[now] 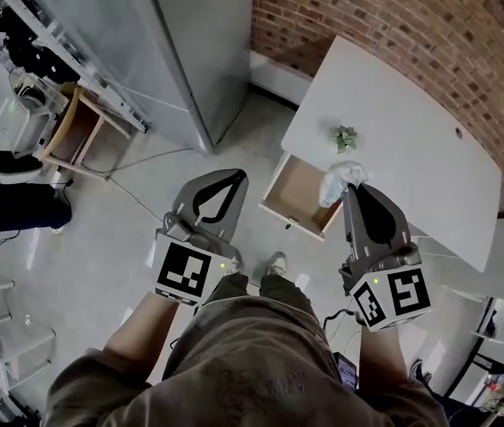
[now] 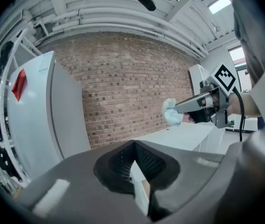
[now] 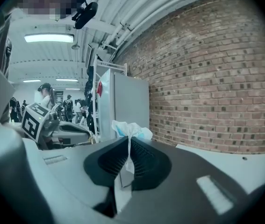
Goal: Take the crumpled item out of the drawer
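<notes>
1. The crumpled item [image 1: 342, 178] is pinched by a thin fold between the closed jaws of the right gripper [image 1: 351, 188]; it is held above the open drawer [image 1: 298, 194], clear of it.
2. The left gripper [image 1: 232, 179] is seen closed on nothing, well apart.
3. Slipping is judged the main risk; only a thin fold is clamped, so the item could be shaken loose by a jolt and dropped into the drawer.
</notes>
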The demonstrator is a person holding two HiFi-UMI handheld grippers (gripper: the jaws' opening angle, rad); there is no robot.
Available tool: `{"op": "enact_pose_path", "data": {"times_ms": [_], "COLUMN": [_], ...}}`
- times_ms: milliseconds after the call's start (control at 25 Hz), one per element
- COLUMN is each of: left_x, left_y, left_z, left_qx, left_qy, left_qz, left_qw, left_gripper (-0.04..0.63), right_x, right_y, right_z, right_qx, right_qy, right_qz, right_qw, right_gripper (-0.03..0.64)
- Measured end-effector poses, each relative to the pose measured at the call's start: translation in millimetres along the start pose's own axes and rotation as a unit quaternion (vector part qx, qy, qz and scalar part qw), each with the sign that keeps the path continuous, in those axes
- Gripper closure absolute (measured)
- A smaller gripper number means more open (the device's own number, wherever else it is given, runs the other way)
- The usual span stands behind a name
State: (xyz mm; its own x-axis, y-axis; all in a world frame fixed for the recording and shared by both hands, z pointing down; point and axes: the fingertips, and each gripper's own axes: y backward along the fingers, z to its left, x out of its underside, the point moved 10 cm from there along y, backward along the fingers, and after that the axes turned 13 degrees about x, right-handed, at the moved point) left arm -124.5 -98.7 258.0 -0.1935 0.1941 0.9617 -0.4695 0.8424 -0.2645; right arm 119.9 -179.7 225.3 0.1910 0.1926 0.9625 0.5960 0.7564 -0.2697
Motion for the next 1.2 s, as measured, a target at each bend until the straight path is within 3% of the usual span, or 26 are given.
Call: {"op": "enact_pose_path", "data": {"times_ms": [160, 360, 1200], "left_x": [-25, -41, -53], "left_y": [8, 22, 38], "left_z": [-3, -8, -25], "left_qx": [0.002, 0.000, -0.015], "left_qy": [-0.060, -0.079, -0.060], "left_qz": [-0.012, -0.022, -0.044], "left_qw": [0.9981, 0.9967, 0.9971], "left_gripper": [0.595, 0.595, 0.595], "right_x": [-20, -35, -27], "right_y": [18, 38, 61], "right_z": [3, 7, 13], "right_qx": [0.003, -0.007, -0.016], "right_qy": [0.006, 0.015, 0.026], "right_qz": [-0.030, -0.064, -0.061], "right_qw": [1.000, 0.998, 0.998], "right_gripper": [0.575, 0.577, 0.575]}}
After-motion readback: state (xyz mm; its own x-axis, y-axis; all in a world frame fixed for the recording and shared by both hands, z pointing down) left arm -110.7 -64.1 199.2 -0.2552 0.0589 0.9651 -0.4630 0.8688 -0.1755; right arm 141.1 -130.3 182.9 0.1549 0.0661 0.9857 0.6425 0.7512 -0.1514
